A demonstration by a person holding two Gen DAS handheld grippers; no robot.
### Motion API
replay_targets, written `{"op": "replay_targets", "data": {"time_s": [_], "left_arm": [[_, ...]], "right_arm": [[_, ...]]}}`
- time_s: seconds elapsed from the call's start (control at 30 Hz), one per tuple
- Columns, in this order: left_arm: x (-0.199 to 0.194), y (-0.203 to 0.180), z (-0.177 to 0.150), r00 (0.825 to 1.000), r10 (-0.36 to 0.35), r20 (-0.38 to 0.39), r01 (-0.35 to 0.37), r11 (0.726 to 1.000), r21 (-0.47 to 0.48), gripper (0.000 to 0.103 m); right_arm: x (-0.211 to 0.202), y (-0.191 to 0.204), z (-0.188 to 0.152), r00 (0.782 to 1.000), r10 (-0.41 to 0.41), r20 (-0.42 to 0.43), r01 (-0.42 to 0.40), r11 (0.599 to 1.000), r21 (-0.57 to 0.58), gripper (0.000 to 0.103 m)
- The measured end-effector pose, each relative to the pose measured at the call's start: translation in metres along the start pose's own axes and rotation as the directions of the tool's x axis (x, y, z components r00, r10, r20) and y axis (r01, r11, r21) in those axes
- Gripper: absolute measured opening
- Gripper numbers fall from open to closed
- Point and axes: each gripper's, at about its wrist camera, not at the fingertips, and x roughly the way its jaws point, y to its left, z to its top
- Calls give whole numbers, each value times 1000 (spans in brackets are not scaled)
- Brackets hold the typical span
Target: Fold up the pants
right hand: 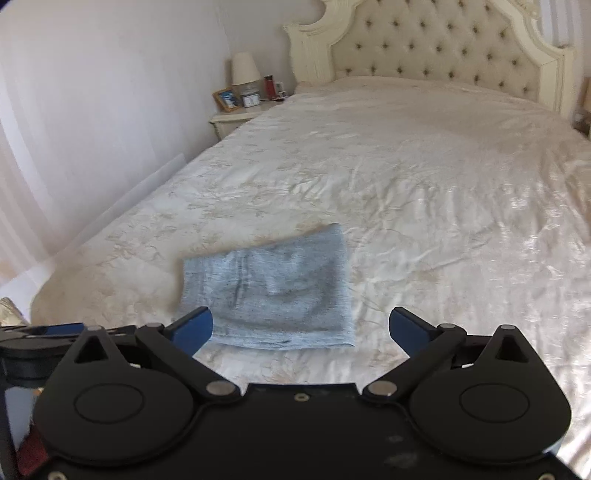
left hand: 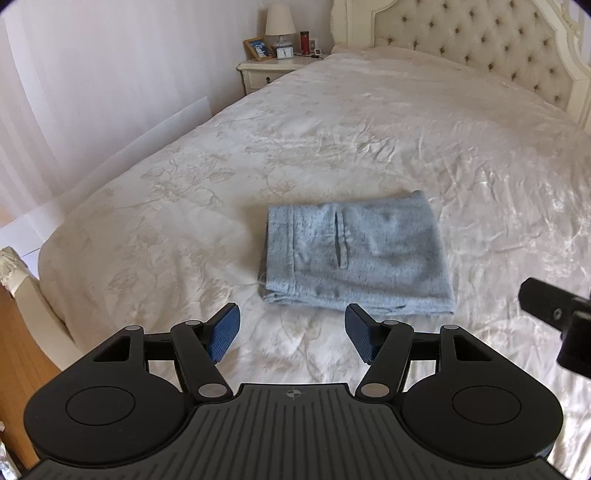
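Observation:
The light blue pants lie folded into a compact rectangle on the cream bedspread, pocket slit facing up. My left gripper is open and empty, held just short of the pants' near edge. In the right wrist view the pants lie left of centre. My right gripper is open wide and empty, above the near edge of the pants without touching them. Part of the right gripper's body shows at the right edge of the left wrist view.
A tufted cream headboard stands at the far end of the bed. A nightstand at the far left holds a lamp, photo frame, clock and red bottle. The bed's left edge drops off beside the wall.

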Motion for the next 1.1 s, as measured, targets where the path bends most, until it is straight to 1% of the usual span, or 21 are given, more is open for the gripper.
{"op": "replay_targets", "data": {"time_s": [0.1,0.37,0.6,1.1], "left_arm": [[-5,1,-6,1000,1,-9,-2,1000,-8,61],[-14,0,-18,1000,-4,-25,3,1000,-12,61],[-22,-7,-26,1000,-9,-25,9,1000,-4,61],[-35,-25,-37,1000,4,-19,-4,1000,6,62]], "right_arm": [[-7,-1,-5,999,-36,6,36,999,-1,103],[-16,-7,-19,997,-45,-55,45,999,1,103],[-21,-9,-31,995,-31,-96,30,1000,-5,103],[-32,-21,-35,995,-4,-103,4,1000,-2,103]]}}
